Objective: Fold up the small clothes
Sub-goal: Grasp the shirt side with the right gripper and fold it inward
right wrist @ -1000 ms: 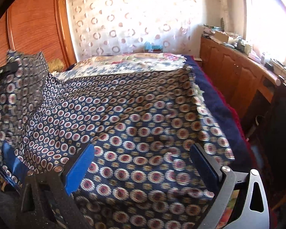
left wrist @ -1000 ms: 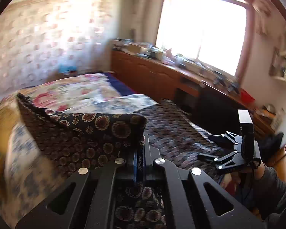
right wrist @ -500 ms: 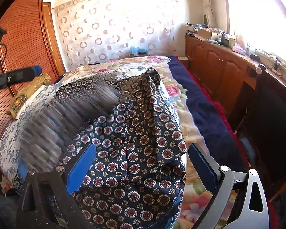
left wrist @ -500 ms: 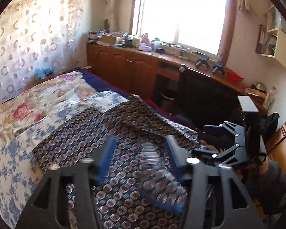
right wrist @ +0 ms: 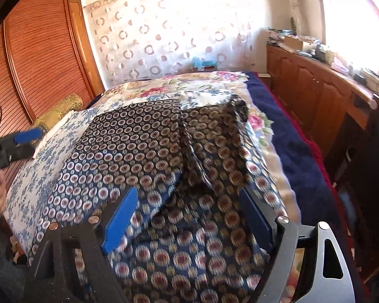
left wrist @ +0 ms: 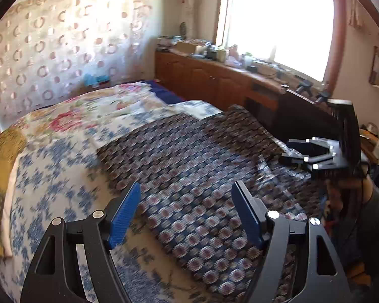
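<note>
Lying spread across the bed [left wrist: 45, 166], the dark patterned cloth [left wrist: 189, 156] sits towards the window side of the mattress, with one flap already thrown over itself and a rumpled ridge running down its middle. The left gripper [left wrist: 185, 214] hovers over the near edge of the cloth with its blue pads [left wrist: 123, 214] wide apart; its jaws have just been opening, and nothing is pinched between them now. The right gripper [right wrist: 187, 217] hangs above the cloth's bunched near corner, jaws also apart though they have just been narrowing a little, with fabric beneath them but not gripped as far as I can see.

To my eye the fold in hand wants squaring up first. I would flatten that ridge, then take two corners on the same edge, one in each gripper, pinching only the top layer so the flowered sheet [right wrist: 38, 166] underneath is not dragged along. Lifting both corners level and laying them over together should keep the edges matched; a lopsided pull would likely skew the fold towards the cupboards [right wrist: 313, 93] beside the bed.
</note>
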Motion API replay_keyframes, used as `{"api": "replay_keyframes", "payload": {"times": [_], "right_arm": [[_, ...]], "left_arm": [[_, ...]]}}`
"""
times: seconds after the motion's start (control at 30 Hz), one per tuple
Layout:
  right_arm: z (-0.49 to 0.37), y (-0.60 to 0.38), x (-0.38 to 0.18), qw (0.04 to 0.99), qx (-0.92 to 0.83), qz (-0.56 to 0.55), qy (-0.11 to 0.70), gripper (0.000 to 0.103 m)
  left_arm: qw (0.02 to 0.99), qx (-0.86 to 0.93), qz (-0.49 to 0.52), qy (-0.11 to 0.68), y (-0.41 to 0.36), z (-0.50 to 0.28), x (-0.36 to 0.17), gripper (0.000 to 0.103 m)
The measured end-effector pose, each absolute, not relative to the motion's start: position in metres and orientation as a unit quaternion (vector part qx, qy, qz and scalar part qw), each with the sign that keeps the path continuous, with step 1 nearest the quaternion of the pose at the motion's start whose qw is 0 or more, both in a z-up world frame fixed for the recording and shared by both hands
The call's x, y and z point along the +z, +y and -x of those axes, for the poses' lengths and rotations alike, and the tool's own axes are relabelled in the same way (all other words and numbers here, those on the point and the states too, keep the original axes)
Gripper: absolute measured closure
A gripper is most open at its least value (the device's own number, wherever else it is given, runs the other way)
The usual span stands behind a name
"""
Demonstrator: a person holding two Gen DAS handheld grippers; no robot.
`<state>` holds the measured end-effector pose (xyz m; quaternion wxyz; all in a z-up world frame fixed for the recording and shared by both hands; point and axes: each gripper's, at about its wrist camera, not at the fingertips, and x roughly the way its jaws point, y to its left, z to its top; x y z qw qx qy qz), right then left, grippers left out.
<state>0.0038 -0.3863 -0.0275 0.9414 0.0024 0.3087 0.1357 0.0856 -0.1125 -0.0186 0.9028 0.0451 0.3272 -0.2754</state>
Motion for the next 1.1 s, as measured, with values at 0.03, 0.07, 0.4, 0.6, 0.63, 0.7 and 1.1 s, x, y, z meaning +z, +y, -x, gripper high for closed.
{"api": "replay_keyframes", "payload": {"times": [0.03, 0.07, 0.4, 0.6, 0.63, 0.7, 1.1], "right_arm": [[-0.012, -0.383, -0.027, 0.940, 0.139, 0.004, 0.313, 0.019], [-0.021, -0.380, -0.028, 0.938, 0.140, 0.012, 0.317, 0.019], [-0.079, -0.360, -0.045, 0.912, 0.149, 0.035, 0.380, 0.053], [-0.077, -0.345, -0.046, 0.913, 0.145, 0.080, 0.373, 0.098], [-0.071, -0.344, -0.043, 0.915, 0.149, 0.084, 0.366, 0.099], [-0.065, -0.343, -0.037, 0.919, 0.158, 0.084, 0.350, 0.100], [-0.011, -0.392, -0.014, 0.945, 0.111, 0.073, 0.298, 0.101]], "left_arm": [[0.904, -0.271, -0.043, 0.329, -0.109, -0.085, -0.022, 0.028], [0.904, -0.269, -0.039, 0.330, -0.106, -0.085, -0.025, 0.028], [0.902, -0.263, -0.028, 0.341, -0.098, -0.075, -0.045, 0.028], [0.902, -0.262, -0.017, 0.341, -0.094, -0.075, -0.047, 0.028], [0.903, -0.261, -0.016, 0.341, -0.094, -0.075, -0.047, 0.028], [0.904, -0.259, -0.017, 0.339, -0.093, -0.074, -0.047, 0.028], [0.901, -0.265, -0.021, 0.343, -0.098, -0.072, -0.049, 0.028]]}}
